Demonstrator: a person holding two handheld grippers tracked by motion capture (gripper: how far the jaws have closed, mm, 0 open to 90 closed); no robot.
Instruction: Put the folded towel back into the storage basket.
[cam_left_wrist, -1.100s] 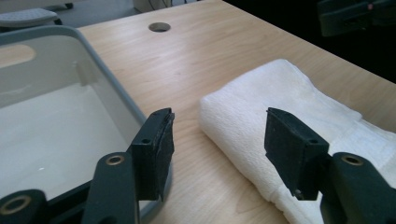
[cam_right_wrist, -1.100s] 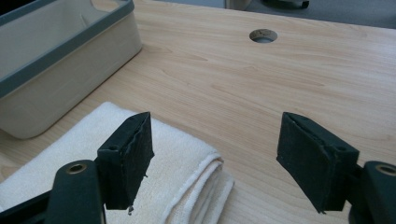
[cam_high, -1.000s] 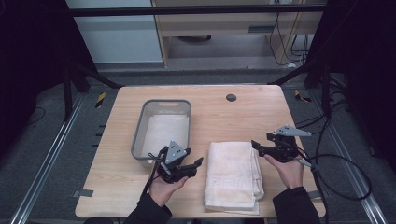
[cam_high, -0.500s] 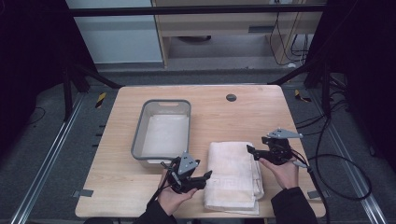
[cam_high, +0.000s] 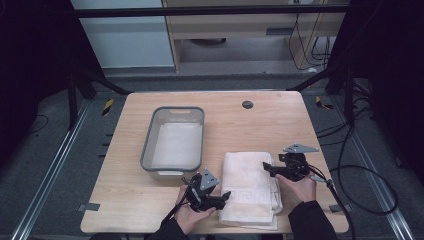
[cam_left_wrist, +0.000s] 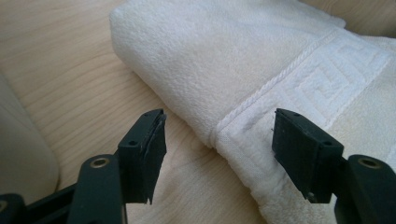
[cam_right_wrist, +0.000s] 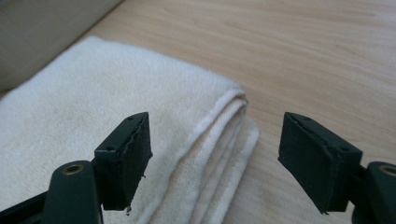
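Since the frame a second ago, both hands have come down toward the folded white terry towel (cam_high: 251, 186): the left gripper (cam_high: 226, 196), which then hovered at the near end of the grey rectangular plastic tub (cam_high: 173, 137), now sits low at the towel's 8 o'clock edge, and the right gripper (cam_high: 265, 168) has sunk to the towel's 2 o'clock edge. The left jaws have just been opening, and in the left gripper view the left gripper (cam_left_wrist: 219, 154) stands wide apart, its pads bracketing the rounded fold of the towel (cam_left_wrist: 243, 70) where a raised cord and a key-pattern band cross it; neither pad presses on the cloth, and one pad hangs over bare wood. The right jaws have also been parting a little; in the right gripper view the right gripper (cam_right_wrist: 215, 154) is spread wide around the towel's (cam_right_wrist: 116, 107) stacked corner, the layered edges lying between the pads without being squeezed. The towel lies flat on the light wooden table (cam_high: 235, 120), toward the 5 o'clock part of the tabletop, just beside the tub, which stands at its 10 o'clock and holds another pale cloth (cam_high: 175, 145).
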